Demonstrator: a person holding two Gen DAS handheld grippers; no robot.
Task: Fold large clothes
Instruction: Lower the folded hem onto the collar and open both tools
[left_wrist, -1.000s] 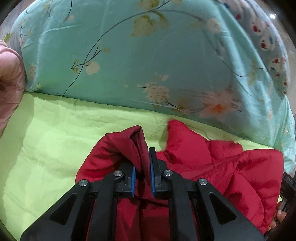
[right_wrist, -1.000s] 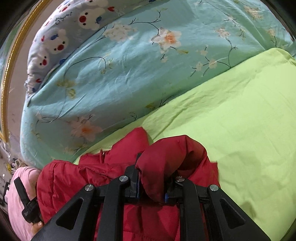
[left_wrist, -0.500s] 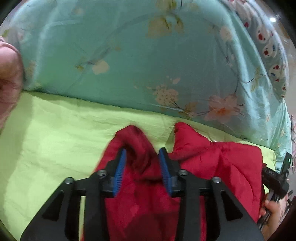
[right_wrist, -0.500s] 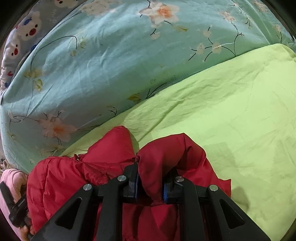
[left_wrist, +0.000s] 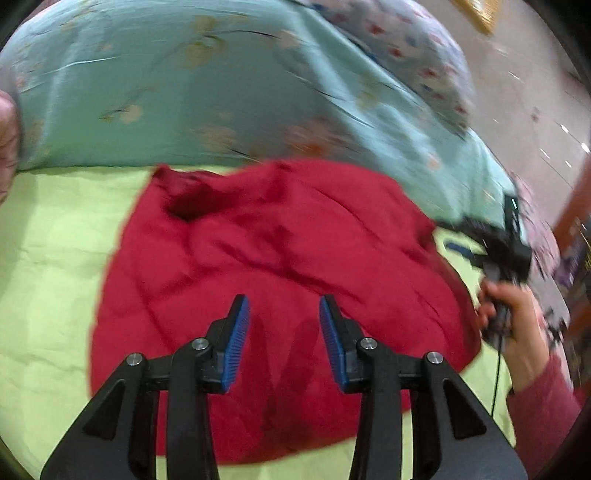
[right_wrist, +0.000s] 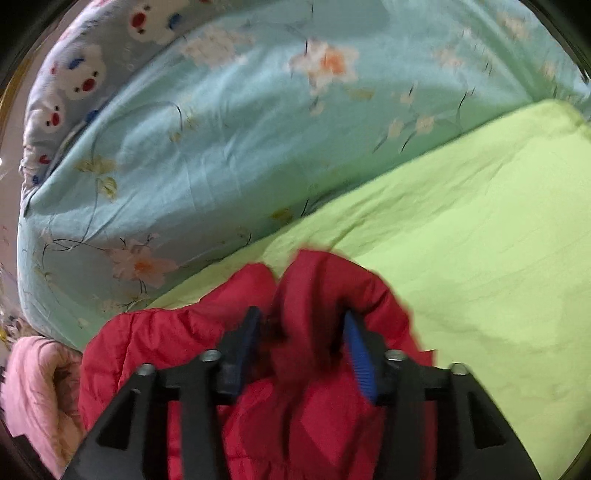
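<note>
A red padded jacket (left_wrist: 280, 251) lies bunched on the lime green sheet (left_wrist: 55, 258). My left gripper (left_wrist: 284, 332) hovers over the jacket's near part, open, with nothing between its blue pads (left_wrist: 236, 343). In the left wrist view the right gripper (left_wrist: 498, 247) shows blurred at the jacket's right edge, held by a hand (left_wrist: 517, 321). In the right wrist view my right gripper (right_wrist: 301, 328) has its jaws opening around a raised fold of the jacket (right_wrist: 314, 288). The fold still stands between them, and the right pad (right_wrist: 360, 358) is clear of the cloth.
A teal floral quilt (right_wrist: 221, 129) is piled along the far side of the sheet, with a bear-print pillow (right_wrist: 74, 74) behind it. A pink garment (right_wrist: 33, 387) lies beside the jacket. Open green sheet (right_wrist: 480, 258) stretches to the right.
My left gripper let go of the red fold, opened and drew back, so more of the jacket shows. My right gripper's jaws have parted from the fold they pinched.
</note>
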